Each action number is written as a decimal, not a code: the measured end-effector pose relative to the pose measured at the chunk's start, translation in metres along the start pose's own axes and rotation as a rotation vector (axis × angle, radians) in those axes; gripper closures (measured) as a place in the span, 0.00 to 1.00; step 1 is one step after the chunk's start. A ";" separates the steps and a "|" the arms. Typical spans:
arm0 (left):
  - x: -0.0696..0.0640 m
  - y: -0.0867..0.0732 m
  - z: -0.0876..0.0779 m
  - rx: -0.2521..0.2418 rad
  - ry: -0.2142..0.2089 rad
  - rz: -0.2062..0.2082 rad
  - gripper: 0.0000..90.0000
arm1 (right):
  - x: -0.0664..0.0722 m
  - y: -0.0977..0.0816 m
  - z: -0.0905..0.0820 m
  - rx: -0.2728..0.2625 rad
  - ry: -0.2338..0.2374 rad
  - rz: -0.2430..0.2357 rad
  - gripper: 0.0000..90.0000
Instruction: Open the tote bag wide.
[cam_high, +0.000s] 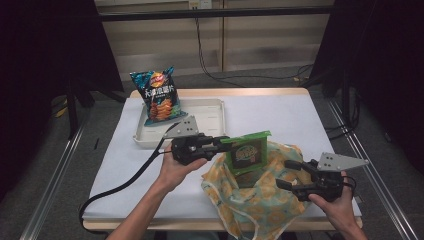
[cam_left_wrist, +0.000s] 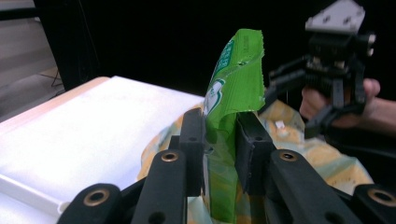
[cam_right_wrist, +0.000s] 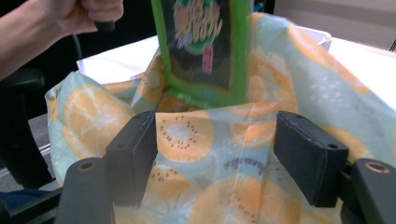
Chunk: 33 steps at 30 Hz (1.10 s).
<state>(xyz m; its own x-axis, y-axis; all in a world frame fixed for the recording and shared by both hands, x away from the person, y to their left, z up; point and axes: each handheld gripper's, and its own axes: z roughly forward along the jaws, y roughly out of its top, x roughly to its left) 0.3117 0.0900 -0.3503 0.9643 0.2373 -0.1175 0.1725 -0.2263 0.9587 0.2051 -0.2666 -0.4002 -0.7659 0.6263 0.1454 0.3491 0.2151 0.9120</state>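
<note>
My left gripper (cam_high: 223, 142) is shut on the left edge of a green snack packet (cam_high: 246, 152) and holds it upright, its lower end inside the mouth of a cloth bag with an orange-slice print (cam_high: 260, 202). In the left gripper view the jaws (cam_left_wrist: 219, 140) pinch the green packet (cam_left_wrist: 236, 74). My right gripper (cam_high: 286, 174) is at the cloth bag's right side, open. In the right gripper view its pads (cam_right_wrist: 215, 154) stand wide apart with the bag's cloth (cam_right_wrist: 187, 135) between them, not pressed, and the green packet (cam_right_wrist: 205, 46) rises behind.
A blue crisp packet (cam_high: 159, 96) stands in a white tray (cam_high: 212, 125) at the back left of the white-covered table (cam_high: 300, 120). Dark stands and cables flank the table on both sides.
</note>
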 end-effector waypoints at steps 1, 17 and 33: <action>0.001 0.001 -0.001 -0.005 -0.002 0.002 0.83 | 0.001 -0.001 0.001 0.003 0.001 -0.001 0.34; 0.017 0.020 -0.018 -0.043 0.015 -0.022 0.83 | 0.003 -0.001 0.006 0.008 0.008 -0.005 0.27; 0.029 0.040 -0.027 -0.110 0.013 -0.022 0.84 | 0.001 -0.001 0.007 0.008 -0.009 0.001 0.23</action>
<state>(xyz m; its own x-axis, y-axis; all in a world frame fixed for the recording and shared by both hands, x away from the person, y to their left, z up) 0.3413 0.1133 -0.3083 0.9577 0.2537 -0.1357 0.1695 -0.1165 0.9786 0.2077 -0.2615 -0.4040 -0.7606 0.6333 0.1427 0.3540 0.2204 0.9089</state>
